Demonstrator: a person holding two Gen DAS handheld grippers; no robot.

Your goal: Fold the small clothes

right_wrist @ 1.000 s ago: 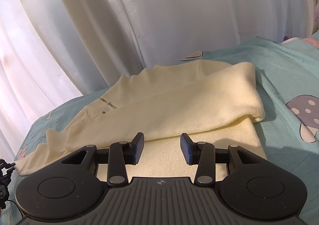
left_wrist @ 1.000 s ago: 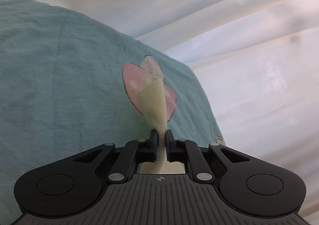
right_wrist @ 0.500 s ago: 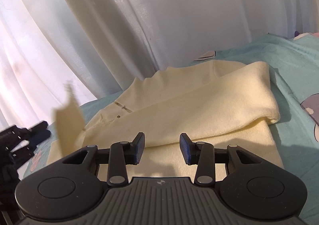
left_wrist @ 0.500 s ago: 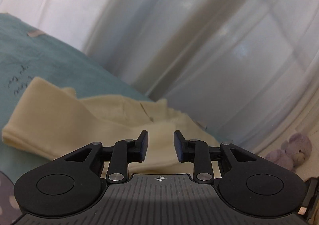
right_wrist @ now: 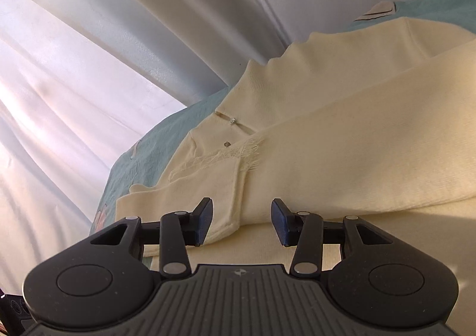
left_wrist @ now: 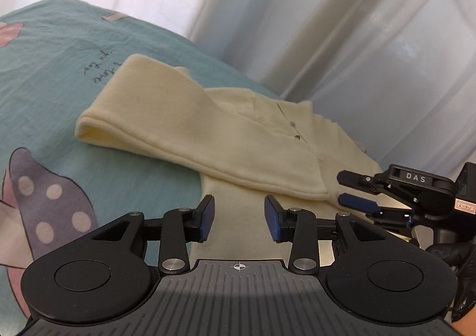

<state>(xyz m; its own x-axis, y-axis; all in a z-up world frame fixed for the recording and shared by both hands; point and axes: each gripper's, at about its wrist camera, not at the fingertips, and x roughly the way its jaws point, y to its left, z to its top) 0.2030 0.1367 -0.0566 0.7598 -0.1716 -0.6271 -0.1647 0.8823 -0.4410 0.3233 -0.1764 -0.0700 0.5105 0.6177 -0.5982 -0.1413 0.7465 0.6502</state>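
A cream knit top (left_wrist: 226, 139) with small buttons lies on the teal bed sheet (left_wrist: 53, 68), both sleeves folded across its body. My left gripper (left_wrist: 239, 218) is open and empty, low over the garment's lower part. My right gripper (right_wrist: 242, 222) is open and empty, just above the folded sleeve cuff (right_wrist: 184, 205) of the top (right_wrist: 342, 157). The right gripper also shows at the right edge of the left wrist view (left_wrist: 357, 191), close over the garment.
White curtains (left_wrist: 297, 9) hang close behind the bed, and also show in the right wrist view (right_wrist: 89, 38). The sheet has a purple spotted mushroom print (left_wrist: 50, 211) and dark script lettering (left_wrist: 102, 67). A black-gloved hand (left_wrist: 458, 273) holds the right gripper.
My left gripper held the cream sleeve a second ago, then let it go and opened. It swung round to face the garment. My right gripper moved closer in over the folded sleeve.
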